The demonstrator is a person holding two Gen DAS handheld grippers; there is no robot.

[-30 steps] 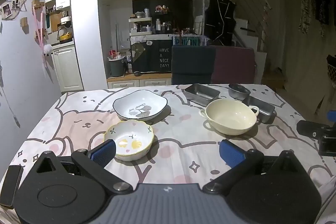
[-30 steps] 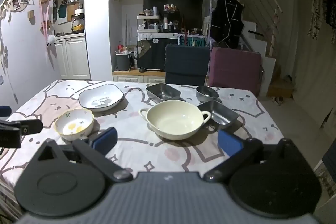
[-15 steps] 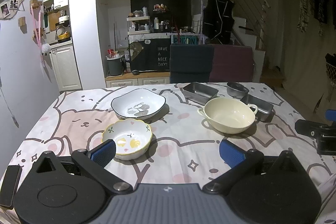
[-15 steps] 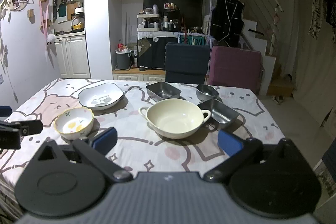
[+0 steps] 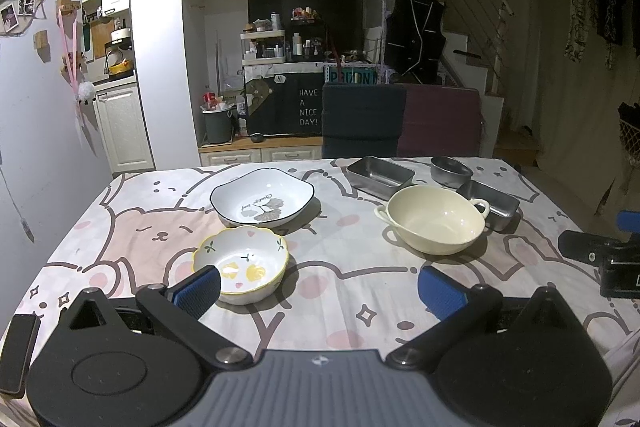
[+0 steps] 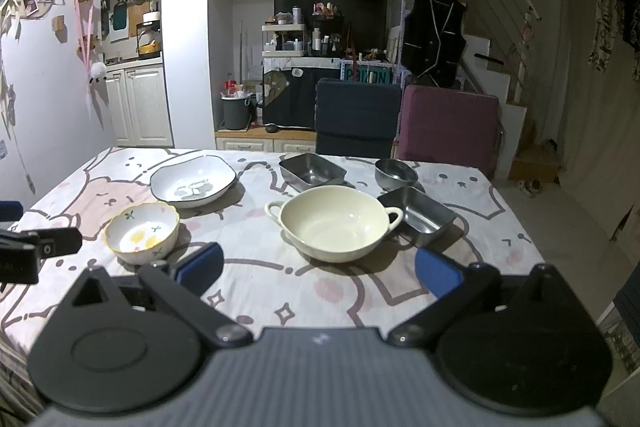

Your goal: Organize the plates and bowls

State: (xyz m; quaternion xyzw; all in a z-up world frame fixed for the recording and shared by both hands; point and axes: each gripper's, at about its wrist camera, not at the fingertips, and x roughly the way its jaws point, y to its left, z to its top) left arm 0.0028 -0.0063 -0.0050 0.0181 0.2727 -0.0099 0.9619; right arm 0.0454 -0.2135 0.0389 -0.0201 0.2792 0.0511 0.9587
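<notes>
Left wrist view: a dark cloth [image 5: 280, 105] reads "HAVE A NICE DAY!". Left tool [image 5: 320, 285] and right tool [image 6: 318, 269] hover low over the bench [image 5: 352, 279], both spread wide, empty.

A lived-in home: dining surface [image 5: 160, 227] in cartoon-bear cloth, white kitchen cabinets [image 5: 124, 127], staircase [image 5: 472, 39], hanging clothes [image 5: 592, 3].
</notes>
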